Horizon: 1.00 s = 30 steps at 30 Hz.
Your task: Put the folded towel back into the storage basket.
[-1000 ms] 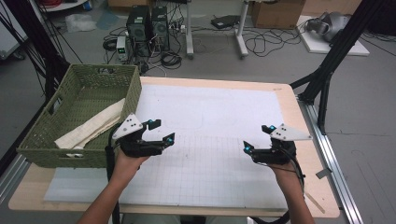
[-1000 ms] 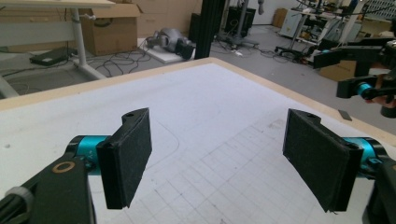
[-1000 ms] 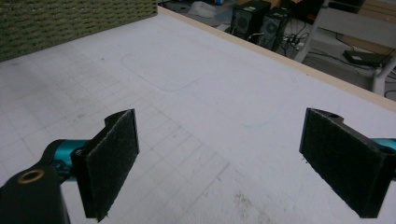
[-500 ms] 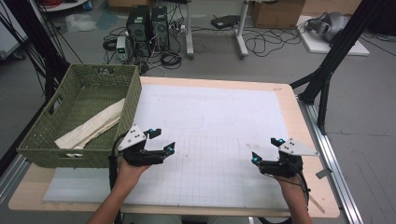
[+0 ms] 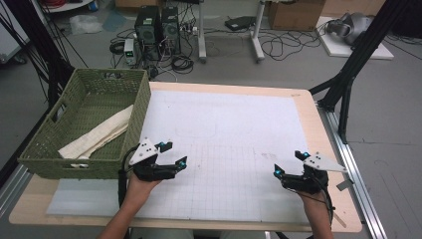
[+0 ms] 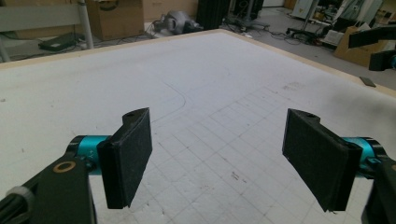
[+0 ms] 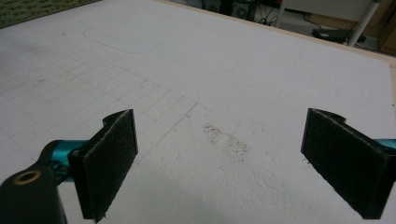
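Two grippers, both empty | left gripper (image 5: 175,154) lower left of centre, jaws apart | right gripper (image 5: 288,163) lower right, jaws apart | cloth (image 5: 97,134) in green basket (image 5: 74,167), left of frame, on desk (image 5: 308,107)

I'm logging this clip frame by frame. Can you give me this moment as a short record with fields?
left gripper: open, empty, over the white mat beside the basket
right gripper: open, empty, near the table's right edge
basket: green wicker, at the table's left end
cloth: cream, folded, lying inside the basket
mat: white, gridded, nothing between the grippers
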Each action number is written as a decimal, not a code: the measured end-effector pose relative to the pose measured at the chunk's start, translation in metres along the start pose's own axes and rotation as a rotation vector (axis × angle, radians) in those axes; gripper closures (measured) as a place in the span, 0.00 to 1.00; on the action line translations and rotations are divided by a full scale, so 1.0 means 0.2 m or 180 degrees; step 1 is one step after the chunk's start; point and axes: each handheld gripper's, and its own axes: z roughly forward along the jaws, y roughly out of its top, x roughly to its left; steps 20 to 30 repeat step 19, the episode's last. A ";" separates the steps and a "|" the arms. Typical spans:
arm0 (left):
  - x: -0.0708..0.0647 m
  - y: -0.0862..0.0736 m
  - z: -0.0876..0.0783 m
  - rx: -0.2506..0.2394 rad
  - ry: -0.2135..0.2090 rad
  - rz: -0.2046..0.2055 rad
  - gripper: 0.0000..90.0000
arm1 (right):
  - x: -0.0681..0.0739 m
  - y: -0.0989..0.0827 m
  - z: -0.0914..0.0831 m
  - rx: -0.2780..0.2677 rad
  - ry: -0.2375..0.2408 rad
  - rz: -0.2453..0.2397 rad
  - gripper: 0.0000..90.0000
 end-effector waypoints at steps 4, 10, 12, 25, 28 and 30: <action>0.00 0.00 -0.01 -0.0024 0.0016 0.0007 0.27 | 0.00 0.01 -0.01 -0.0042 0.0002 0.0004 0.11; 0.00 0.00 -0.01 -0.0020 0.0019 0.0004 0.27 | 0.01 0.01 -0.01 -0.0049 -0.0002 0.0047 0.11; 0.00 0.00 -0.01 -0.0040 0.0024 -0.0015 0.27 | 0.01 0.01 -0.01 -0.0055 -0.0003 0.0048 0.11; 0.01 0.00 -0.02 -0.0040 0.0027 -0.0026 0.27 | 0.02 0.01 0.01 -0.0050 0.0031 0.0037 0.11; 0.01 0.00 -0.02 -0.0040 0.0027 -0.0026 0.27 | 0.02 0.01 0.01 -0.0050 0.0031 0.0037 0.11; 0.01 0.00 -0.02 -0.0040 0.0027 -0.0026 0.27 | 0.02 0.01 0.01 -0.0050 0.0031 0.0037 0.11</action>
